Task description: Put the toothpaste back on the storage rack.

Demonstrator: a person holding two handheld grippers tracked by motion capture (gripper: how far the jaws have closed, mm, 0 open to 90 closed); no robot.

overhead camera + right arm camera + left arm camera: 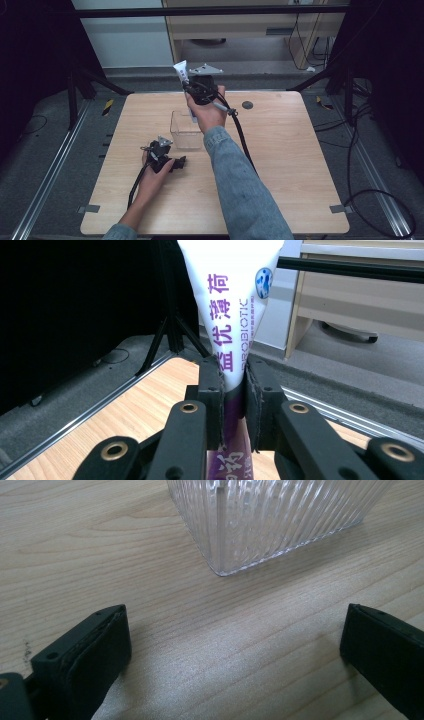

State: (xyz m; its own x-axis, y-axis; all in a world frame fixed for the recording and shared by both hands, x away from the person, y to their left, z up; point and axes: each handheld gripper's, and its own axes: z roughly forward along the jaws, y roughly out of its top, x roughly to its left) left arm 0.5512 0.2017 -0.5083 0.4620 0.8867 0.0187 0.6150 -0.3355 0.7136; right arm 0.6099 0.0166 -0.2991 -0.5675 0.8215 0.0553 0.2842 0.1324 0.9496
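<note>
Upright, flattened tube (227,315) (glossy), ribbed container (270,520)

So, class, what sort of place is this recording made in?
Probably a lab recording rig, not a home: a bare wooden table ringed by black curtains, stand legs and loose floor cables, with a desk behind.

The white tube (231,315) reads "PROBIOTIC" beside purple Chinese characters "益优薄荷".

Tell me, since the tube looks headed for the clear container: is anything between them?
Nothing visible. The right gripper holds the tube above the clear container, whose top is open; the left gripper rests beside it.
</note>
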